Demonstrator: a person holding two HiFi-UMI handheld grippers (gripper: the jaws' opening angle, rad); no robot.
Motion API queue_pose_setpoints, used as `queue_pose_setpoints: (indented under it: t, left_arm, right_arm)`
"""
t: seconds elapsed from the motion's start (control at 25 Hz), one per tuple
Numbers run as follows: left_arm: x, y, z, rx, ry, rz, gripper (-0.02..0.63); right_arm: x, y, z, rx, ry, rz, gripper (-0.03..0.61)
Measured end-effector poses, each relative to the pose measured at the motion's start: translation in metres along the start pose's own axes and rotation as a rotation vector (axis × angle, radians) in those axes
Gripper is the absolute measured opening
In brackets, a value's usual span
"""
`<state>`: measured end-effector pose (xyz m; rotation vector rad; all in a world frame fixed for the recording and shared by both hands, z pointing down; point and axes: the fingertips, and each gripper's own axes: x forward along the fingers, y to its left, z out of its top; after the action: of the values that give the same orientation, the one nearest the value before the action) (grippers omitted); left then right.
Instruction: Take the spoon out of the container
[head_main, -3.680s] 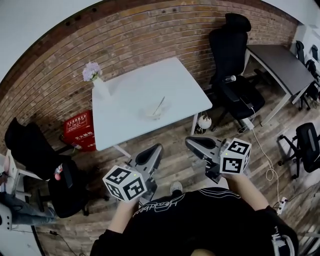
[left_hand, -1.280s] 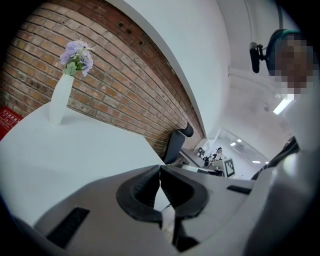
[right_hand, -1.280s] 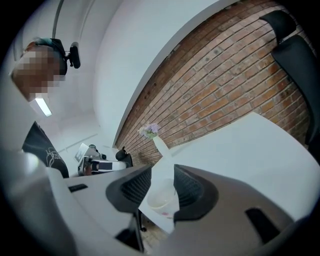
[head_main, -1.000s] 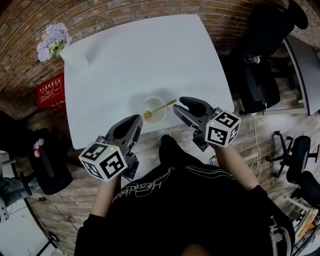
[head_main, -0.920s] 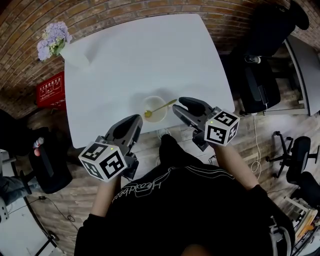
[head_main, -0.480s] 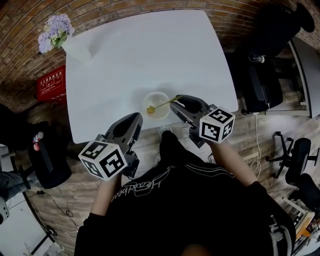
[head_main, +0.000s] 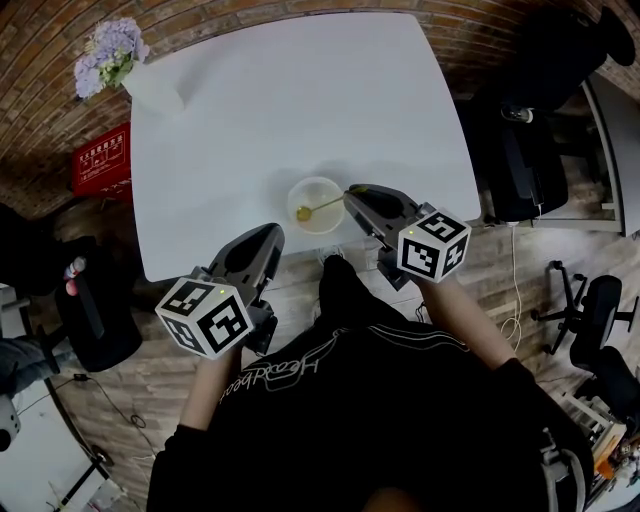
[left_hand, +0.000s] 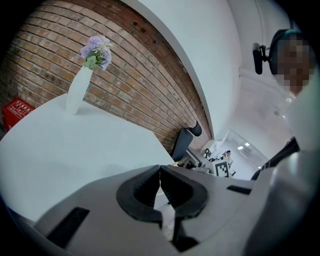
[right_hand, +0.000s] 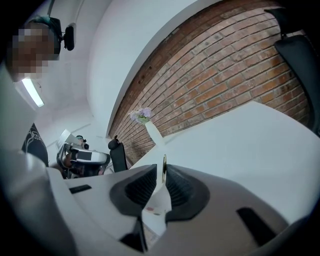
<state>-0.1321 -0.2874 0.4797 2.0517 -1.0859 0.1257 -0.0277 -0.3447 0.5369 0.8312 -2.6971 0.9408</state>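
Observation:
A pale round container (head_main: 322, 192) stands near the front edge of the white table (head_main: 250, 110). A gold spoon (head_main: 318, 207) lies in it, its handle reaching out to the right. My right gripper (head_main: 352, 192) is at that handle's end. Its jaws have just been closing, and in the right gripper view the thin handle (right_hand: 163, 164) stands edge-on between the pads, which press on it (right_hand: 163, 171). My left gripper (head_main: 270, 236) hovers at the table's front edge, left of the container, with its jaws together and nothing between them (left_hand: 160, 168).
A white vase of lilac flowers (head_main: 140, 80) stands at the table's far left corner, also in the left gripper view (left_hand: 77, 92). A red crate (head_main: 98, 160) sits on the floor at the left. Black office chairs stand at the right (head_main: 525, 150) and left (head_main: 85, 310).
The right gripper has moved forward and down to the spoon's handle, and its jaws have come together on it. The left gripper has barely shifted.

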Motion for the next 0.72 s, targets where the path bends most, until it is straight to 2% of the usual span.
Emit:
queue_pose_setpoints:
  t: [0.2,0.72]
  left_arm:
    - [-0.0009,-0.0028,-0.0028,0.002,0.008,-0.006,0.005]
    - [-0.0097,-0.004,-0.0039,0.008,0.002,-0.009,0.005]
  right_arm:
    - [-0.0009,-0.0006,-0.0004,-0.006,0.006,-0.015,0.008]
    - [-0.0025,0.0055,0.0031,-0.039,0.005,-0.027,0.002]
